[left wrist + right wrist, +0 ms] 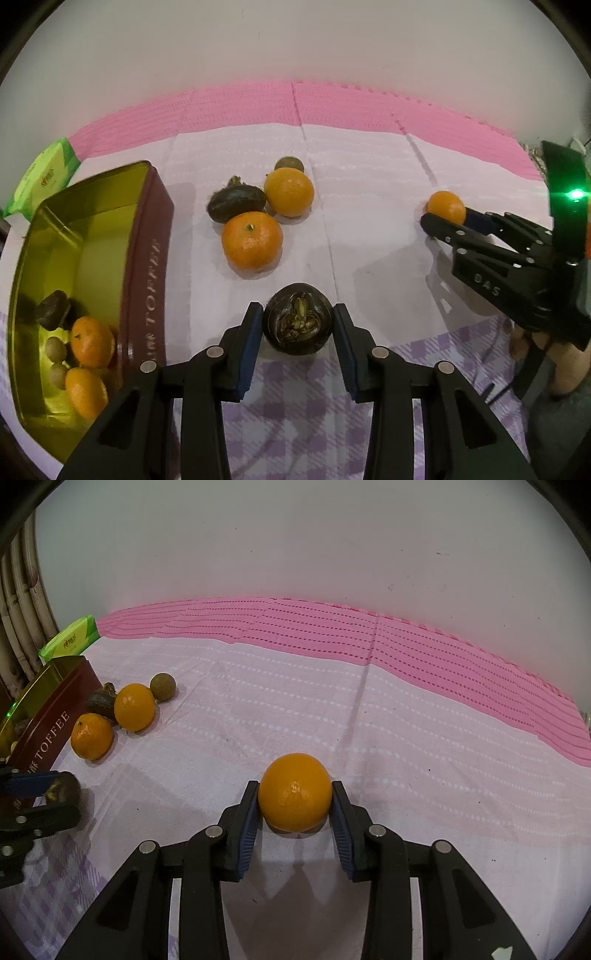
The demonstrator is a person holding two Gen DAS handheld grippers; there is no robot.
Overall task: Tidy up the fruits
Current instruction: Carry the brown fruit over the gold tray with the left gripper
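**Two fruits gripped, tin waiting at the left**

The toffee tin [147,266] stands open at the cloth's left edge, already part-filled. A mangosteen [297,316] is pinched by the left gripper [297,321]; an orange [294,792] by the right gripper [294,801]. Each should be lifted clear over the rim; open cloth lies between.

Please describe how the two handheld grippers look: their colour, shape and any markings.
Both are black plastic linkage grippers with round silver pins at the joints and dark blue ribbed pads inside the two fingers. The left gripper shows this in its own view. The right gripper, seen there from the side, bears the letters DAS and a glowing green light.
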